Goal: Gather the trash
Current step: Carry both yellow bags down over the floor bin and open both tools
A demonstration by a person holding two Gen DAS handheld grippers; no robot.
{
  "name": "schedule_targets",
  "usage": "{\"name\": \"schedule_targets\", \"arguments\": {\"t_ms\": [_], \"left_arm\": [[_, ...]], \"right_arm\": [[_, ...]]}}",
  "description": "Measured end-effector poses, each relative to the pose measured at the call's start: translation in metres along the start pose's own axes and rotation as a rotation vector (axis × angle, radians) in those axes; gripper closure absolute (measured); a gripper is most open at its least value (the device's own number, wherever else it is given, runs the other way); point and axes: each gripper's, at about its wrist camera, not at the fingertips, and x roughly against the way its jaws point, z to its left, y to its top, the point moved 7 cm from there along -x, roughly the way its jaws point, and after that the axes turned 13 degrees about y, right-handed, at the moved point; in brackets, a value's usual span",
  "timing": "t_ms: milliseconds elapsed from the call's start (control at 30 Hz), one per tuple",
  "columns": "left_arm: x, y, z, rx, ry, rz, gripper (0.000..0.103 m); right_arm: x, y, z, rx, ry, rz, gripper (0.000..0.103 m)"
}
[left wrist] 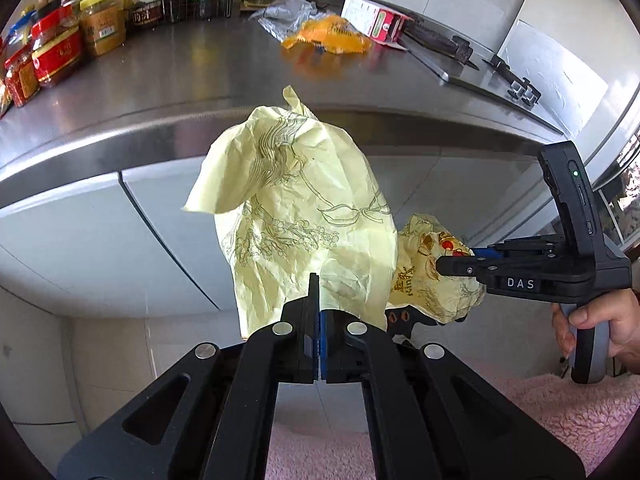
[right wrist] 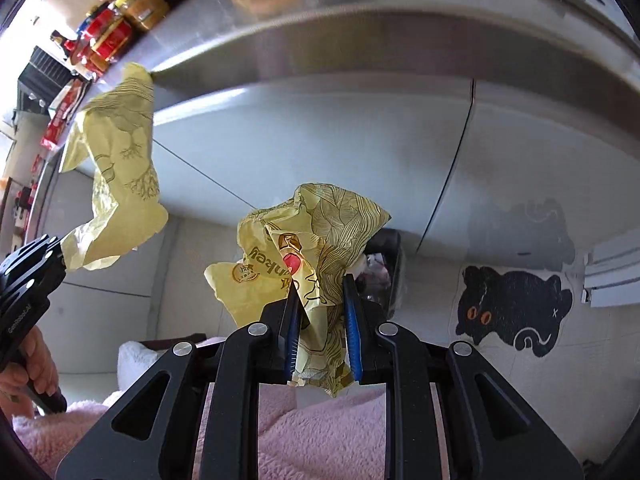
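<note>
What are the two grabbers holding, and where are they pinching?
Left gripper pinches the pale yellow wrapper by its bottom edge. Right gripper squeezes the crumpled printed wrapper around its lower middle.

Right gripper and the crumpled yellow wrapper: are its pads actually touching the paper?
Touching. The right wrist view shows the right gripper with both blue pads pressed against the crumpled yellow wrapper, which is bunched between them with no gap.

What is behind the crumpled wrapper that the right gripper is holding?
Behind the crumpled wrapper in the right gripper, a dark bin with some trash shows on the floor. Most of the bin is covered by the wrapper.
</note>
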Motion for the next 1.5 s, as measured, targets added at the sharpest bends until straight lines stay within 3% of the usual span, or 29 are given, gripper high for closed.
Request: {"name": "schedule_targets", "arguments": {"t_ms": [167, 400, 667, 1100, 1200, 1233, 1300, 1400, 1500], "left_arm": [[-0.047, -0.026, -0.017, -0.024, -0.024, 0.106, 0.103], [-0.115, -0.043, -0.016, 0.021, -0.031, 0.214, 0.103], [-0.184, -0.058, -0.014, 0.087, -0.035, 0.302, 0.103], [-0.229, -0.062, -0.018, 0.146, -0.089, 0.382, 0.103], [-0.232, -0.058, -0.02, 0.132, -0.105, 0.394, 0.103], [-0.234, -0.057, -0.019, 0.129, -0.108, 0.397, 0.103], [-0.234, -0.055, -0.019, 0.121, -0.104, 0.395, 0.098], [-0.23, -0.05, -0.016, 0.128, -0.106, 0.386, 0.063], [-0.225, -0.045, -0.015, 0.131, -0.095, 0.376, 0.053]], "right_arm": [[-0.045, -0.015, -0.024, -0.037, -0.031, 0.067, 0.082], [-0.101, -0.029, -0.06, -0.045, -0.12, 0.136, 0.082], [-0.15, -0.036, -0.089, -0.087, -0.124, 0.188, 0.082], [-0.196, -0.035, -0.094, -0.055, -0.096, 0.207, 0.079], [-0.196, -0.032, -0.094, -0.056, -0.084, 0.197, 0.066], [-0.195, -0.031, -0.093, -0.058, -0.083, 0.191, 0.047], [-0.192, -0.028, -0.093, -0.064, -0.076, 0.172, 0.025], [-0.187, -0.025, -0.093, -0.061, -0.091, 0.178, 0.022], [-0.18, -0.025, -0.093, -0.047, -0.1, 0.179, 0.014]]}}
